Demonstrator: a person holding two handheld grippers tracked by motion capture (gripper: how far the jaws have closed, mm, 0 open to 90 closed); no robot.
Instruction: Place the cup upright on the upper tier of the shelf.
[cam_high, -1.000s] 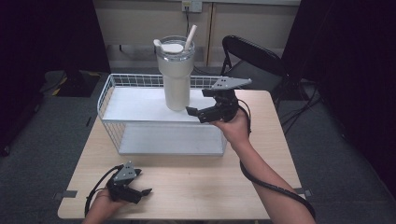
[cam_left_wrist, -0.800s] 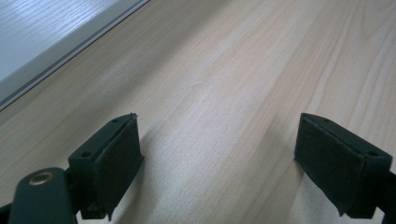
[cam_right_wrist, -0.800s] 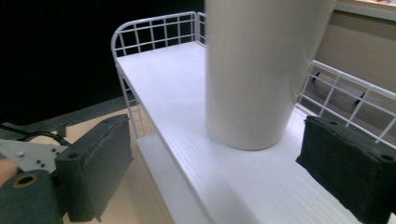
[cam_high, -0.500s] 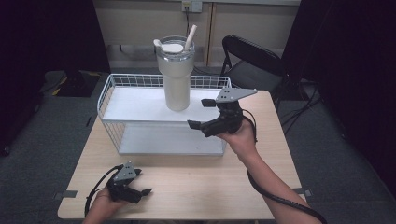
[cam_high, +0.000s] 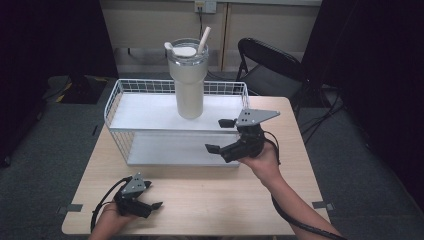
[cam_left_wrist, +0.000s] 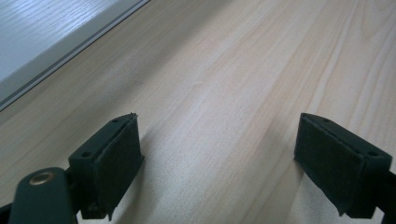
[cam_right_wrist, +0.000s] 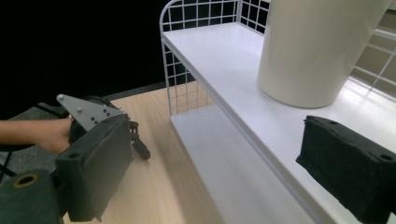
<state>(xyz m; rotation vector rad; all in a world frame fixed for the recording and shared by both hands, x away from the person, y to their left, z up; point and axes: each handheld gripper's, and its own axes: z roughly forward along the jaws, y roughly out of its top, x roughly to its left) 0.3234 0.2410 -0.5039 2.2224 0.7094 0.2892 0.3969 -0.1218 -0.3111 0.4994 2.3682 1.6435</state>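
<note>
The big cream tumbler (cam_high: 188, 80) stands in the middle of the top shelf of the white wire rack (cam_high: 116, 97), with bare shelf on both sides of it. Wire walls close the rack's back and both ends. Its front side is open. The right gripper (cam_high: 220, 135) hangs wide open just in front of that open side, right of the tumbler. In front of the rack the wooden table (cam_high: 215, 195) is bare, except where the left gripper (cam_high: 152, 205) rests open near the front left corner.
</note>
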